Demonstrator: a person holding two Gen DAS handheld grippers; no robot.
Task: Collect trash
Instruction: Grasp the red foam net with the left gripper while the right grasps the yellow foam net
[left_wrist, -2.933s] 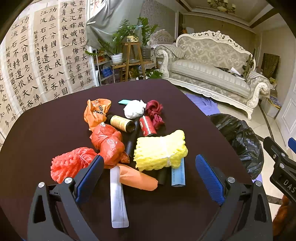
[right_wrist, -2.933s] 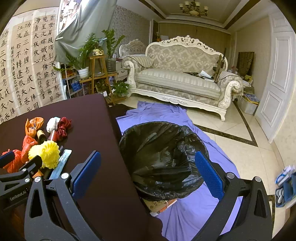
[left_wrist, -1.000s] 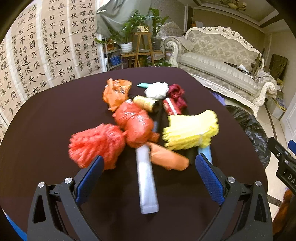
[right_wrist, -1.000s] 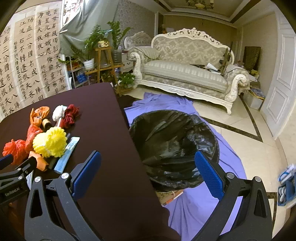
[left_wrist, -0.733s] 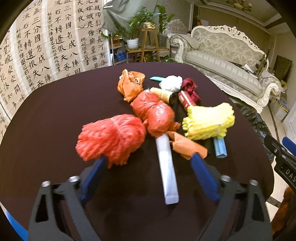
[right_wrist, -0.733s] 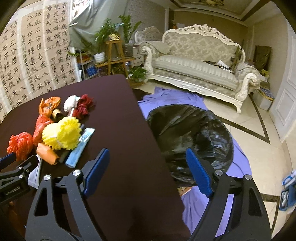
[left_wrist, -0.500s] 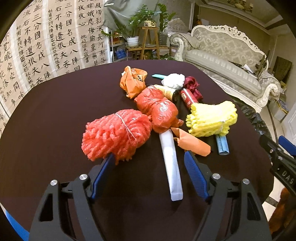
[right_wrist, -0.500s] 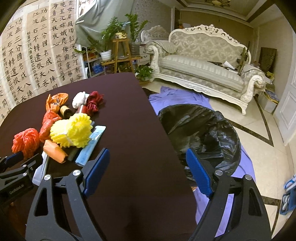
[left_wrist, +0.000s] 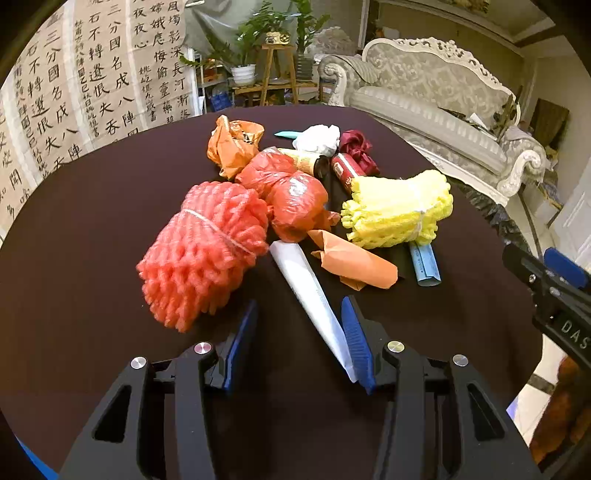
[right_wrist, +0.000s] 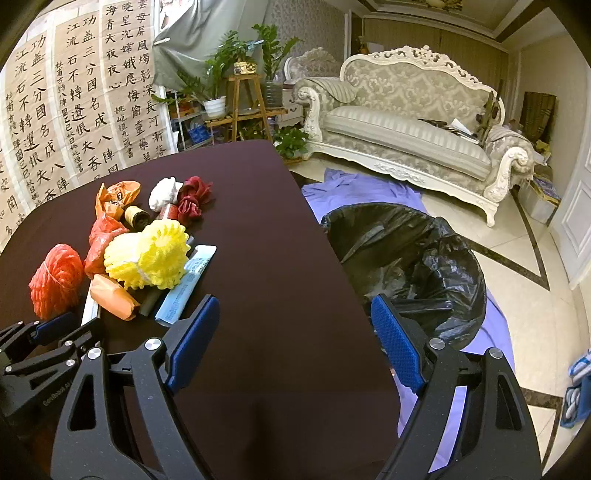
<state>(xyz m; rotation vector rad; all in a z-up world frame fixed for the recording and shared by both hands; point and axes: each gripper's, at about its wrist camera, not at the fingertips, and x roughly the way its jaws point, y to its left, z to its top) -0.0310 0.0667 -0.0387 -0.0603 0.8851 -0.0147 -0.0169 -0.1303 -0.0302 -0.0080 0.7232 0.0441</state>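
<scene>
A pile of trash lies on the dark round table (left_wrist: 92, 221): a red foam net (left_wrist: 203, 251), a red plastic bag (left_wrist: 291, 195), an orange bag (left_wrist: 232, 144), a long white wrapper (left_wrist: 306, 291), an orange wrapper (left_wrist: 351, 262), a yellow foam net (left_wrist: 399, 214) and a blue wrapper (left_wrist: 424, 262). My left gripper (left_wrist: 299, 314) is closing, with the white wrapper's near end between its jaws, against the right pad and clear of the left pad. My right gripper (right_wrist: 293, 306) hangs open over the table's right edge, holding nothing. The black-lined trash bin (right_wrist: 413, 258) stands beside the table.
A white tissue (left_wrist: 317, 138), a dark red cloth (left_wrist: 358, 147) and a red can (left_wrist: 343, 173) lie at the pile's far side. Purple cloth (right_wrist: 354, 184) covers the floor under the bin. A sofa (right_wrist: 406, 129) and a plant stand (right_wrist: 243, 107) are beyond.
The left jaws have narrowed around the near end of the white wrapper, and the pile now sits closer in view. The right gripper has swung left over the table and narrowed slightly.
</scene>
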